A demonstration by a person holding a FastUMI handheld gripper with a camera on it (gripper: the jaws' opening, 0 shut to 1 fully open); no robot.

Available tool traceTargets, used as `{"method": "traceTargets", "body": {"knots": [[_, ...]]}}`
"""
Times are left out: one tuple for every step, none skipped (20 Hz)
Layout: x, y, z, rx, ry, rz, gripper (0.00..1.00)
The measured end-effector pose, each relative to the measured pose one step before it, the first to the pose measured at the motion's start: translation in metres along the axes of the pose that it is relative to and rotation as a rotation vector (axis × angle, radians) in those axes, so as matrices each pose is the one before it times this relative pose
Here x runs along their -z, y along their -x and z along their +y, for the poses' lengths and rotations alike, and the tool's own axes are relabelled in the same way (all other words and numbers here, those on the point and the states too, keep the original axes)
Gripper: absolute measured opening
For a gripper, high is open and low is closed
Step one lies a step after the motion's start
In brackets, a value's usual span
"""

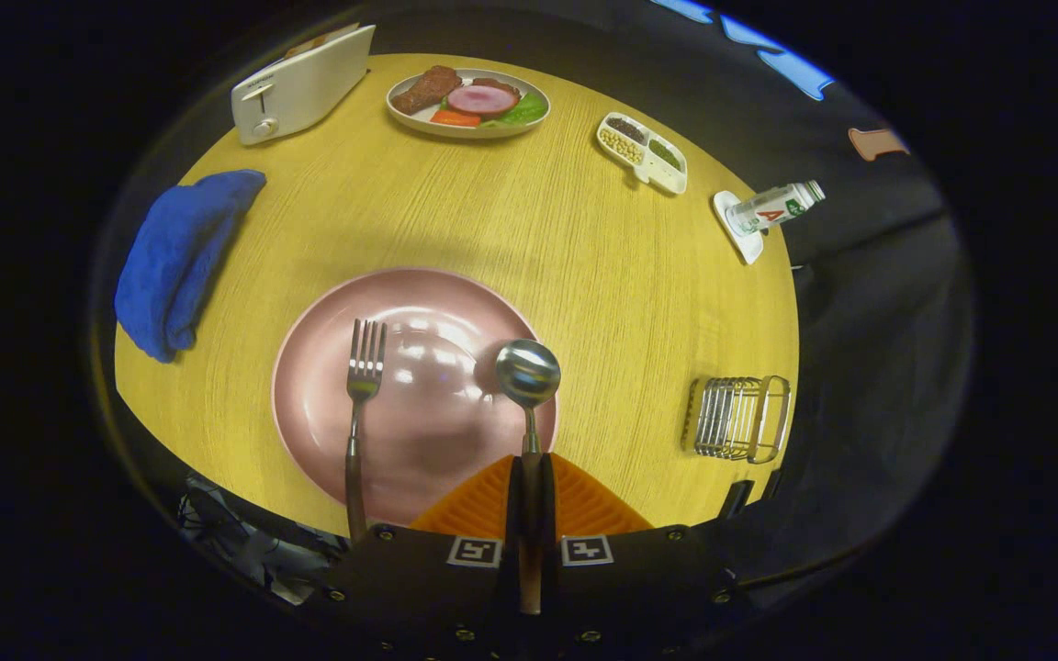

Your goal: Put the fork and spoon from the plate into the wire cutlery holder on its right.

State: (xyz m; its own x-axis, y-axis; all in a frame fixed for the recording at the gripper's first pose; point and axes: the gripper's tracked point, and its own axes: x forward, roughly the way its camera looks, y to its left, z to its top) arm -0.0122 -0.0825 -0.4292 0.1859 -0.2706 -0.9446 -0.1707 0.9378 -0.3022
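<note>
A pink plate (309, 386) lies on the yellow wooden table just ahead of my fingers. A metal fork (359, 413) rests on the plate's left side, tines pointing away from me, its handle hanging over the near rim. My gripper (529, 473) is shut on the handle of the metal spoon (528, 372), whose bowl sticks out ahead of the fingers over the plate's right part. The wire cutlery holder (738, 419) stands on the table to the right of the plate, near the table's edge.
A blue cloth (182, 257) lies left of the plate. At the far side stand a white toaster (299, 87), a plate of food (469, 101), a divided dish of beans (641, 151) and a small bottle (772, 208) on a white coaster.
</note>
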Motion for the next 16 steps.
{"method": "traceTargets", "body": {"knots": [[-0.00052,0.00226,-0.0061,0.01009,-0.00095,-0.00195,0.1],[-0.00079,0.00397,-0.00716,0.01287,-0.00554,-0.00105,0.09],[-0.00115,0.00418,-0.00694,0.00924,-0.00878,-0.00408,0.09],[-0.00186,0.00421,-0.0069,0.00861,-0.01123,-0.00611,0.1],[-0.00087,0.00386,-0.01036,0.01074,-0.01768,-0.00504,0.1],[-0.00021,0.00268,-0.00908,0.01064,-0.01566,-0.00285,0.09],[-0.00015,0.00307,-0.00982,0.01173,-0.0179,-0.00012,0.09],[0.00016,0.00146,-0.0104,0.0113,-0.01815,-0.0025,0.09],[-0.00058,0.00166,-0.01075,0.01013,-0.02138,0.00045,0.09],[0.0011,0.00003,-0.01078,0.00904,-0.02206,0.00263,0.09],[0.00132,-0.0003,-0.01095,0.00972,-0.0215,0.00454,0.09],[0.00184,-0.00167,-0.01053,0.00819,-0.02146,0.00489,0.09],[0.00225,-0.00189,-0.01128,0.00862,-0.02102,0.00694,0.09],[0.00138,-0.00345,-0.01066,0.00744,-0.02142,0.00975,0.09],[0.00288,-0.00303,-0.00941,0.00636,-0.01925,0.01042,0.09],[0.00214,-0.00292,-0.01048,0.00595,-0.02101,0.01006,0.09]]}}
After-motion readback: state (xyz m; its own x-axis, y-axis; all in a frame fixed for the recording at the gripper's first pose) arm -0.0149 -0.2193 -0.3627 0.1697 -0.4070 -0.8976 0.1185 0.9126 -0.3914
